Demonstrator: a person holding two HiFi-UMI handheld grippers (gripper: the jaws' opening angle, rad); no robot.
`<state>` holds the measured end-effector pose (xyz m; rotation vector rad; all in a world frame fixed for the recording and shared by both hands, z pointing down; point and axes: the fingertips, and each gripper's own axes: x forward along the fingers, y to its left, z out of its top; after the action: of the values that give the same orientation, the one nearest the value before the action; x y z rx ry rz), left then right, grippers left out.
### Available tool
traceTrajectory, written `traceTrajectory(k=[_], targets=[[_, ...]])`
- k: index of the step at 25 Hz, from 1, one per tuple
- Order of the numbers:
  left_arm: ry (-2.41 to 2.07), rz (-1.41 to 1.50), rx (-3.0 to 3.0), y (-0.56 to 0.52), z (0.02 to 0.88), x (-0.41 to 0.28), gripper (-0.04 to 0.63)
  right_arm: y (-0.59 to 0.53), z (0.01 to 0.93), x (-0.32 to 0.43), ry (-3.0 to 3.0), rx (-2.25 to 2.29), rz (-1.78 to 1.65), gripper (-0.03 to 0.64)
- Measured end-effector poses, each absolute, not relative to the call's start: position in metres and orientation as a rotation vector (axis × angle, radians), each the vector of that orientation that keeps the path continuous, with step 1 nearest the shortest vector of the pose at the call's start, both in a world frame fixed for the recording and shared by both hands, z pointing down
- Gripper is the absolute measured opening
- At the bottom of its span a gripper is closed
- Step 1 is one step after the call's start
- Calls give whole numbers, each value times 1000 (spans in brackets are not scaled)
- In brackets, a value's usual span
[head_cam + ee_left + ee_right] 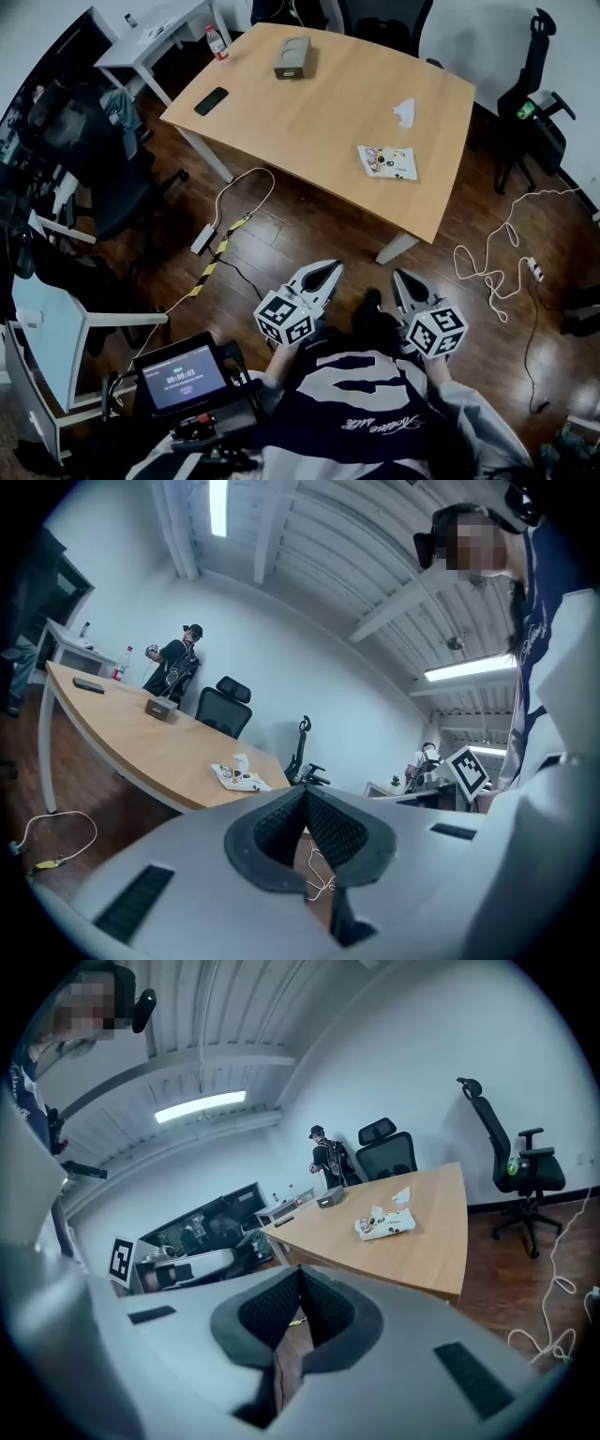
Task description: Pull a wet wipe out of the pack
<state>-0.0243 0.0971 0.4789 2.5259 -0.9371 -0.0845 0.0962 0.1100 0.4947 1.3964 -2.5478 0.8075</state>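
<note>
The wet wipe pack (387, 161) lies flat near the right front edge of the wooden table (309, 122); it is white with a printed top. A crumpled white wipe (404, 112) lies just beyond it. Both grippers hang low in front of my body, well short of the table. My left gripper (331, 269) is shut with nothing in it, and so is my right gripper (399, 278). In the left gripper view the pack (239, 778) shows far off above the closed jaws (305, 795). The right gripper view shows the pack (385, 1225) beyond its closed jaws (300, 1277).
On the table sit a grey box (292, 57) and a black phone (211, 100), with a bottle (217, 42) behind. Cables (492, 267) trail over the wooden floor. Office chairs (534, 103) stand around. A screen device (183, 375) is at my lower left. A person (176, 667) stands beyond the table.
</note>
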Motion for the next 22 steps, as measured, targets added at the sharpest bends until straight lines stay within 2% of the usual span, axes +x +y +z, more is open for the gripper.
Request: traceTrajectory(k=[9, 22], targets=[[-1026, -72, 2491, 8, 474, 27, 3, 4, 499, 147, -2608, 1281, 843, -3], [-1098, 81, 2412, -51, 496, 46, 3, -66, 530, 170, -2657, 1166, 981, -3]])
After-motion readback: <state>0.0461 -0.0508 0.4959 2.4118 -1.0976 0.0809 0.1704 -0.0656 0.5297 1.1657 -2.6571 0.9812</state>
